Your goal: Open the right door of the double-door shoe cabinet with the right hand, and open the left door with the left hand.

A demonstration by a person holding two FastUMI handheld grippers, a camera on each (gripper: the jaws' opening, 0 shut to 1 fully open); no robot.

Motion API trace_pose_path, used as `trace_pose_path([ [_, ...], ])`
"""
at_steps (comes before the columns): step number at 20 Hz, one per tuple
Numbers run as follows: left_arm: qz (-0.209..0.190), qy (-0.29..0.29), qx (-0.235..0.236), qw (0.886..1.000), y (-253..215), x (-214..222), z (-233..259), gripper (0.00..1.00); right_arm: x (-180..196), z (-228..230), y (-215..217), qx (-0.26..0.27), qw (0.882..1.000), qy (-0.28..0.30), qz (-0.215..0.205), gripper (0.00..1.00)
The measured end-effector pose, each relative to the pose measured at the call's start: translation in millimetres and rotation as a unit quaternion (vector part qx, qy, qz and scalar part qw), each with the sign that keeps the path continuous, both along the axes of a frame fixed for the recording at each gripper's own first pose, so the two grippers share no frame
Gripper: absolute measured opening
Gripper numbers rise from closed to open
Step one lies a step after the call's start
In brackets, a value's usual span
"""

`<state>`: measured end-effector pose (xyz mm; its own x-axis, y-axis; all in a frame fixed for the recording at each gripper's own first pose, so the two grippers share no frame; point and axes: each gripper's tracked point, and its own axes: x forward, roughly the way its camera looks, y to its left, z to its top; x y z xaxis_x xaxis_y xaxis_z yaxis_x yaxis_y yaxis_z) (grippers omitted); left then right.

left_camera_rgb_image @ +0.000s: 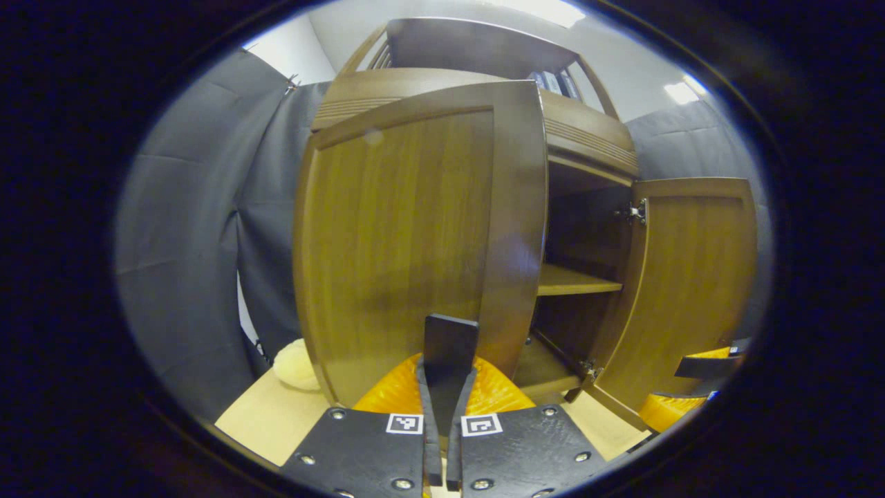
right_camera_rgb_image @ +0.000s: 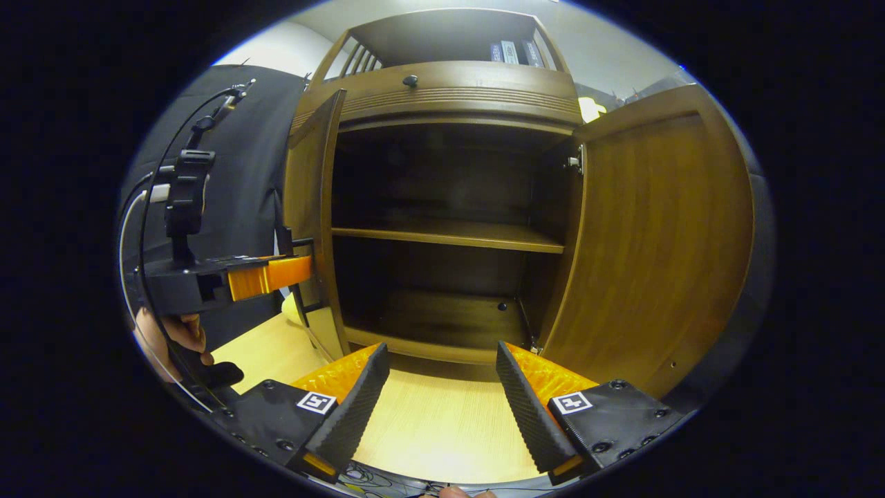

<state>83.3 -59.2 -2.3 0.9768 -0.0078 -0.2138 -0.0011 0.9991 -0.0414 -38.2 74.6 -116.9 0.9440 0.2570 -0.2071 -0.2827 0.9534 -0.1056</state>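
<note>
Both doors swung out — the left-door step looks almost done.

The cabinet [right_camera_rgb_image: 442, 90] stands agape: right door [right_camera_rgb_image: 657, 235] wide off its right side, left door [left_camera_rgb_image: 415, 235] partly out from its left. The left gripper [left_camera_rgb_image: 448, 346], fingers together, sits at that door's face (grip unclear); the right gripper [right_camera_rgb_image: 442, 387] waits below the cabinet, fingers apart — next, ease the left door wider.
</note>
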Motion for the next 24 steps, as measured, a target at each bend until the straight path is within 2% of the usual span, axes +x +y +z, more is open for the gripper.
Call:
trace_pose_path([
  [12,0.003,-0.017,-0.003,1.000,1.9,-1.5,6.1,0.05,-21.3,14.7,-10.4,0.029,0.999,-0.015,-0.039,0.96],
  [14,0.001,-0.023,0.011,1.000,2.5,-1.5,7.5,0.05,-19.5,16.1,-13.0,0.029,0.999,-0.018,-0.041,0.96],
  [17,-0.002,-0.028,0.008,1.000,1.0,-2.7,5.5,0.04,-19.7,18.8,-11.0,0.034,0.998,-0.021,-0.040,0.96],
  [24,0.015,-0.045,0.030,0.998,6.3,-2.4,9.2,0.04,-17.3,23.4,-6.4,0.031,0.999,-0.022,-0.036,0.96],
])
